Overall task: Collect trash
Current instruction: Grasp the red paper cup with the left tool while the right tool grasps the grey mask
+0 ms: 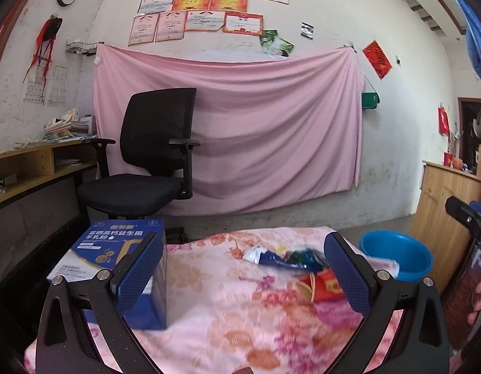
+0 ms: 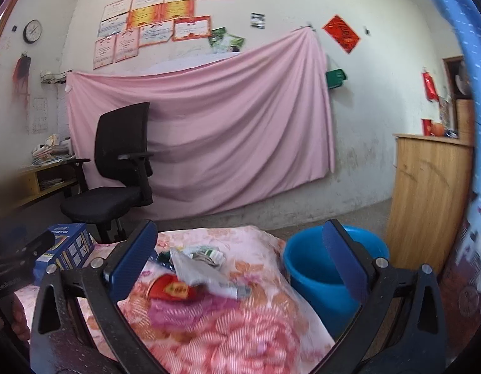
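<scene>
Lying on the pink floral bedspread, just left of the round blue plastic basin, crumpled wrappers are framed by the empty, spread-jawed right gripper. The left gripper, likewise spread, is positioned farther away.

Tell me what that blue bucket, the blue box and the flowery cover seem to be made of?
Blue bucket: probably plastic, with smooth, evenly coloured walls and a moulded rim. Blue box: likely printed cardboard, with flat panels, sharp edges and a slight gloss. Flowery cover: soft woven fabric, matte, with a printed floral pattern and soft folds.
</scene>
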Demonstrator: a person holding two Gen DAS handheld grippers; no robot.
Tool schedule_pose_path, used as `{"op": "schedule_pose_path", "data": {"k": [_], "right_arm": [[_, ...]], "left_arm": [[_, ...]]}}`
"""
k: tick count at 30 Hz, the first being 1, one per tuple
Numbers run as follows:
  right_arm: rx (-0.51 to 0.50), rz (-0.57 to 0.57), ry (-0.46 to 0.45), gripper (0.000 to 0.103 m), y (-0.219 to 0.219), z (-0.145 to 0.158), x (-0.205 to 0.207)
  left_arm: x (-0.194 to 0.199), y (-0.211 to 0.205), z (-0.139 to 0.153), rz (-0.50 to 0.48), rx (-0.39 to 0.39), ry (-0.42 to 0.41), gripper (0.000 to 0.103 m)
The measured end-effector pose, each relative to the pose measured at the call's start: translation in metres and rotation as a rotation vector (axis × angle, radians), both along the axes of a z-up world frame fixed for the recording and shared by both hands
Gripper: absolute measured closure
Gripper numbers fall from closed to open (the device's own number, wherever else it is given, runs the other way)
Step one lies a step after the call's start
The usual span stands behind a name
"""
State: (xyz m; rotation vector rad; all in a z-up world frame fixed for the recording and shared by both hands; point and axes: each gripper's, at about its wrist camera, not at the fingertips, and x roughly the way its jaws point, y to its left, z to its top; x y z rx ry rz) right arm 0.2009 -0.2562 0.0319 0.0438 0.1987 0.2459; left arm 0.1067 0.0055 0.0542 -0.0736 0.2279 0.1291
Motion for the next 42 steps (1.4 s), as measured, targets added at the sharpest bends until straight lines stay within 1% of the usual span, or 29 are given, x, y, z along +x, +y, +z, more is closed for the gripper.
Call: {"op": "schedule_pose_path", "data": {"k": [2,4,5,6,8,11,13,15,17,18,19,20,22,23,24,26,28,30,32,34,36,37,39,40,41,42], "right_arm": [[-0.021,0.065,0.054,0.0,0.006,-0.002,0.029],[-0.045,0.115,0.137,0.0,0.012,-0.009,0.056],[-0.057,0.157,0.205,0.0,0.016,-0.017,0.074],[-0.054,0.18,0.239,0.0,0.018,-0.023,0.084],[-0.047,0.204,0.302,0.0,0.021,-0.035,0.098],[-0.067,0.208,0.368,0.0,0.02,-0.052,0.111],[-0.072,0.215,0.415,0.0,0.019,-0.064,0.118],[-0.062,0.236,0.466,0.0,0.017,-0.075,0.123],[-0.058,0.259,0.517,0.0,0.019,-0.086,0.129],[-0.056,0.27,0.533,0.0,0.019,-0.088,0.129],[-0.055,0.281,0.545,0.0,0.02,-0.088,0.129],[-0.057,0.29,0.554,0.0,0.021,-0.089,0.131],[-0.065,0.306,0.579,0.0,0.025,-0.093,0.134],[-0.068,0.325,0.595,0.003,0.028,-0.097,0.136],[-0.068,0.337,0.606,0.006,0.029,-0.099,0.136],[-0.069,0.357,0.628,0.008,0.03,-0.102,0.138],[-0.066,0.382,0.655,0.011,0.031,-0.106,0.139],[-0.058,0.398,0.665,0.015,0.032,-0.107,0.139],[-0.052,0.405,0.667,0.019,0.031,-0.108,0.138],[-0.048,0.413,0.674,0.024,0.03,-0.109,0.137],[-0.047,0.421,0.681,0.034,0.031,-0.11,0.136],[-0.047,0.424,0.682,0.037,0.031,-0.111,0.135],[-0.051,0.425,0.68,0.049,0.032,-0.111,0.133],[-0.053,0.424,0.677,0.053,0.033,-0.111,0.132],[-0.053,0.422,0.669,0.06,0.033,-0.11,0.13],[-0.052,0.423,0.663,0.066,0.032,-0.109,0.128]], "left_arm": [[0.019,0.0,-0.002,0.009,-0.01,0.034,0.002],[0.037,0.0,-0.007,0.009,-0.018,0.082,0.002],[0.045,0.001,-0.01,0.001,-0.028,0.107,0.002],[0.05,0.001,-0.015,-0.014,-0.038,0.126,0.002],[0.063,0.001,-0.023,-0.046,-0.048,0.173,0.002],[0.081,-0.002,-0.037,-0.092,-0.047,0.252,0.002],[0.092,-0.005,-0.047,-0.134,-0.062,0.301,0.003],[0.101,-0.008,-0.056,-0.182,-0.078,0.347,0.009],[0.11,-0.013,-0.065,-0.229,-0.084,0.387,0.023],[0.115,-0.016,-0.069,-0.252,-0.083,0.408,0.025],[0.12,-0.019,-0.074,-0.28,-0.086,0.433,0.032],[0.124,-0.022,-0.078,-0.305,-0.091,0.455,0.036],[0.133,-0.026,-0.086,-0.357,-0.116,0.501,0.05],[0.136,-0.027,-0.089,-0.375,-0.129,0.521,0.057],[0.139,-0.028,-0.092,-0.396,-0.145,0.541,0.06],[0.143,-0.03,-0.096,-0.429,-0.169,0.573,0.069],[0.146,-0.033,-0.1,-0.457,-0.178,0.599,0.072],[0.146,-0.035,-0.1,-0.476,-0.182,0.607,0.079],[0.147,-0.038,-0.098,-0.486,-0.177,0.61,0.088],[0.147,-0.041,-0.098,-0.486,-0.167,0.608,0.094],[0.144,-0.043,-0.095,-0.481,-0.161,0.601,0.097],[0.143,-0.044,-0.094,-0.48,-0.159,0.597,0.099],[0.14,-0.046,-0.094,-0.483,-0.158,0.596,0.102],[0.138,-0.047,-0.094,-0.482,-0.154,0.596,0.102],[0.134,-0.048,-0.094,-0.476,-0.145,0.592,0.102],[0.131,-0.05,-0.093,-0.468,-0.132,0.583,0.102]]}}
